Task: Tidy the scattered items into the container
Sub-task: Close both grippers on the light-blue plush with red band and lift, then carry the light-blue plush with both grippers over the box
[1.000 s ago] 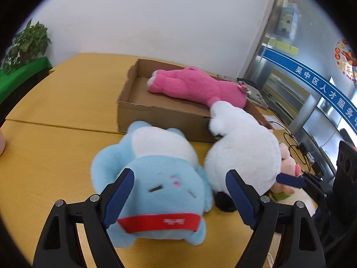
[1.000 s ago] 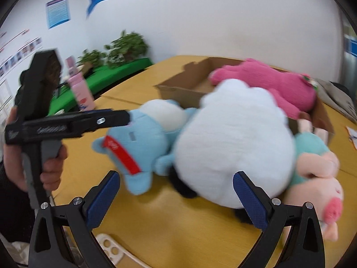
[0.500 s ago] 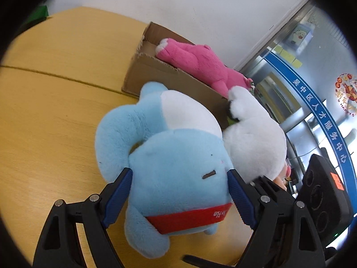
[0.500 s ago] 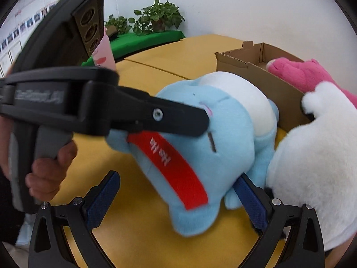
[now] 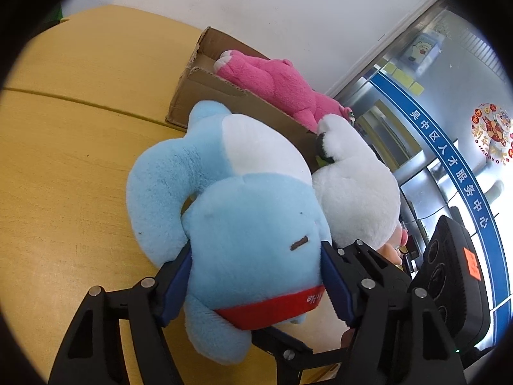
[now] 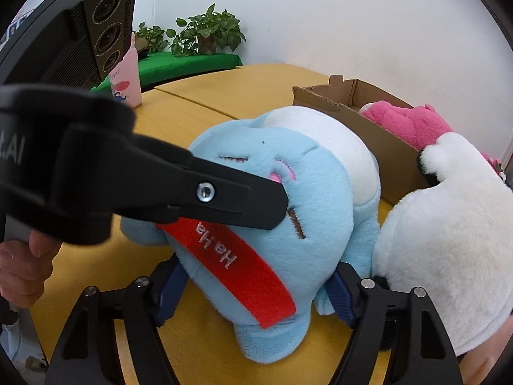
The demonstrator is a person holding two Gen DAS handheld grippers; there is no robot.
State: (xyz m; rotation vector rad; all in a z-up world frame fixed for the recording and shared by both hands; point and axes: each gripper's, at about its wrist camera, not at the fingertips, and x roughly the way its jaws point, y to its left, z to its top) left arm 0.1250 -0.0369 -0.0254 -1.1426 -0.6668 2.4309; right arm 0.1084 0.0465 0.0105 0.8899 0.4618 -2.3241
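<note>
The left gripper [image 5: 256, 276] has its blue pads pressed into both sides of the blue plush [image 5: 243, 224], its jaws having just closed in on the head. The right gripper [image 6: 253, 292] clamps the same toy lower down from another side, its jaws also having just narrowed onto it. In the right wrist view the left gripper's finger crosses the plush's face from 9 o'clock, with the person's hand [image 6: 22, 263] on its handle.

The plush lies on a yellow wooden table [image 5: 64, 160] whose seam runs across at 10 o'clock. At its 1 o'clock, touching it, sits a white plush [image 5: 356, 192]; at 12 o'clock stands the cardboard box [image 5: 205, 93] with a pink plush [image 5: 272, 80] inside. Beyond are a white wall, glass doors with a blue banner at 3 o'clock, and in the right view potted plants [image 6: 205, 32] on green cloth and a pink bottle [image 6: 128, 80].

A second ago both grippers stood wide and clear of the blue plush; now both grip it.

Count: two grippers, three plush toys, one box, one bottle.
</note>
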